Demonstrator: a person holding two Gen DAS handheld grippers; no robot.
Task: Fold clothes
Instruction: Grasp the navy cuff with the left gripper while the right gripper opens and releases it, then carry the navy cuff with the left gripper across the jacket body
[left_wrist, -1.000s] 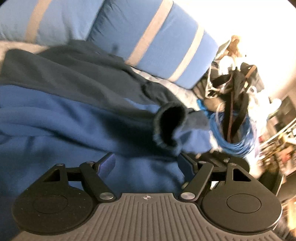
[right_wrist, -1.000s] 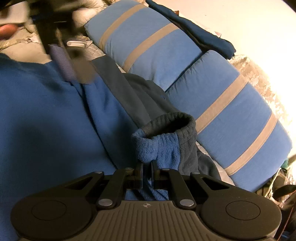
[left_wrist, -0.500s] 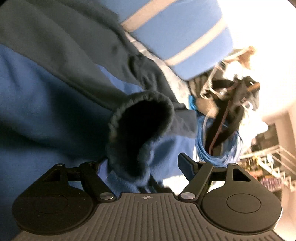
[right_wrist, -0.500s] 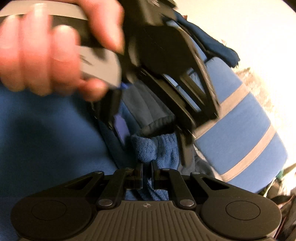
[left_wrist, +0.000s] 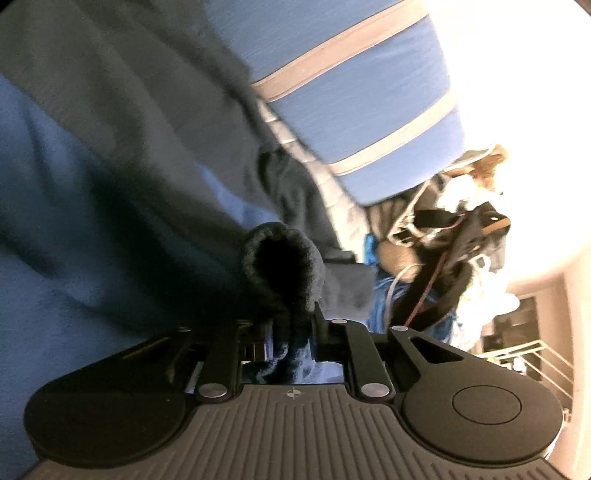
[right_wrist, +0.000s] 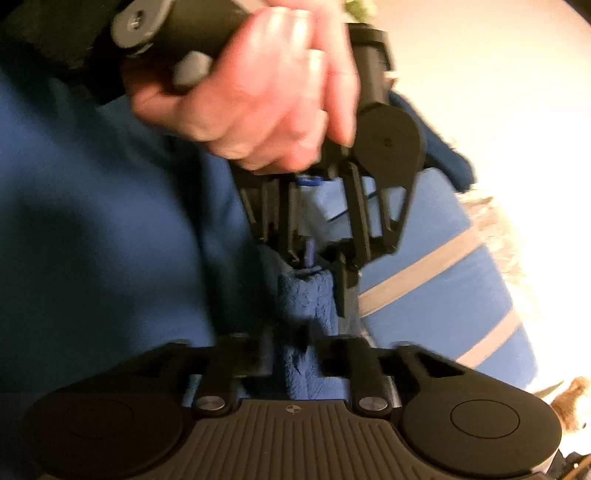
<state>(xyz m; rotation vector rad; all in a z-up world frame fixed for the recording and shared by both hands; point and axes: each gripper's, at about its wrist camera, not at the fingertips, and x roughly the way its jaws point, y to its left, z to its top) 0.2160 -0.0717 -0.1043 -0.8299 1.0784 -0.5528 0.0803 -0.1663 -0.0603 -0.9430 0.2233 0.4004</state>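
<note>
Pinching the same sleeve cuff (left_wrist: 284, 266) from opposite sides, the left gripper (left_wrist: 291, 332) and right gripper (right_wrist: 293, 350) had both closed on fleece at lower centre of each view. The blue-and-grey fleece jacket (left_wrist: 92, 184) lay spread across the left, beside striped cushions (left_wrist: 362, 85). Judging by this, a sleeve was being handled; carrying it over the body needs both grips kept. Motion blur and a hand (right_wrist: 258, 103) hid the jacket's outline.

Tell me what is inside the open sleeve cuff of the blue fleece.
Nothing visible: the cuff opening is only dark shadow, so its inside cannot be made out. Its lower edge is pinched in the left hand-held gripper, which hides the fabric below.
</note>
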